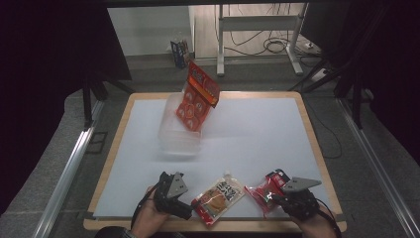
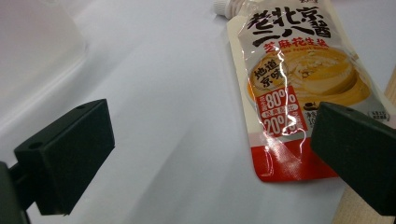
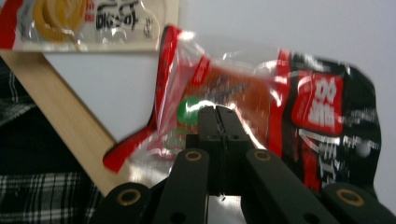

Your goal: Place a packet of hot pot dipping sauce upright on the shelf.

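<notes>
A spouted sauce pouch (image 1: 219, 197), cream and red with Chinese print, lies flat near the table's front edge. My left gripper (image 1: 177, 195) sits just left of it, open wide. In the left gripper view (image 2: 205, 154) the pouch (image 2: 289, 88) reaches under the right jaw, with bare table between the jaws. To the right of the pouch is a red and black snack packet (image 1: 264, 190). My right gripper (image 1: 275, 197) is at its right end. In the right gripper view the jaws (image 3: 218, 122) are pressed together on the crinkled packet (image 3: 322, 112).
A clear plastic container (image 1: 174, 139) stands at the back left of the white table top (image 1: 257, 134). An orange snack bag (image 1: 197, 95) leans upright against it. The wooden table rim (image 1: 218, 226) runs close under both grippers. Hands and a plaid sleeve (image 3: 42, 196) come in at the front.
</notes>
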Demonstrator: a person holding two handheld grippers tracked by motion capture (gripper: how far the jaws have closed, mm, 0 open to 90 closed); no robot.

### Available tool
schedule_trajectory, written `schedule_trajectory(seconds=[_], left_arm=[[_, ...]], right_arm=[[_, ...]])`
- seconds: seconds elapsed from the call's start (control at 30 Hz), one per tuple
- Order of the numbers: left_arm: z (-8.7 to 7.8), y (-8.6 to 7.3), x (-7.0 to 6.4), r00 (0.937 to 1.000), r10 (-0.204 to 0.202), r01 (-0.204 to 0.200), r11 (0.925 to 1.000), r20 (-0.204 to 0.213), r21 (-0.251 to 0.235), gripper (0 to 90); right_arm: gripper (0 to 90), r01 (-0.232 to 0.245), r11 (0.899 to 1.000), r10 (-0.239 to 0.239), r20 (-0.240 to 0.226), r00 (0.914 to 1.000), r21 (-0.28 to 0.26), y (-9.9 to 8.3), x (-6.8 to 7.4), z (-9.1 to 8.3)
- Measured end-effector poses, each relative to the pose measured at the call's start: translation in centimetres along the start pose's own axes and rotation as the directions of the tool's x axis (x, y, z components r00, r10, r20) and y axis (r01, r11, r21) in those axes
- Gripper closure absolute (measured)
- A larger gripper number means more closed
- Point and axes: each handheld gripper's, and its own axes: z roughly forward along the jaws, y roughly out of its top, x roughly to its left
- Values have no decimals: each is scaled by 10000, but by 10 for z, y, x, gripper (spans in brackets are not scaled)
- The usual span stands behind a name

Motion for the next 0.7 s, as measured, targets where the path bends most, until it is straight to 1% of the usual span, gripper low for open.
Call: schedule_trajectory(seconds=[0.13, 0.27, 0.43, 0.57, 0.7], left_arm=[[1, 0, 0, 10000, 6, -6, 10000, -26, 15, 0], [1, 0, -1, 10000, 25, -25, 10000, -17, 29, 0], [1, 1, 0, 10000, 22, -22, 10000, -27, 41, 0], [1, 1, 0, 10000, -7, 7, 10000, -26, 24, 0], [2, 1, 1, 10000, -24, 24, 10000, -29, 31, 0]], right_arm=[[885, 26, 9995, -25, -19, 10000, 318, -9, 2, 0], [886, 45, 9994, -44, -32, 10000, 353, -10, 3, 3], [886, 168, 9995, -170, 91, 9998, 270, -7, 3, 7], [887, 129, 9998, -130, 73, 9999, 161, -2, 2, 13], [887, 267, 9996, -269, 167, 9995, 113, 7, 0, 21]])
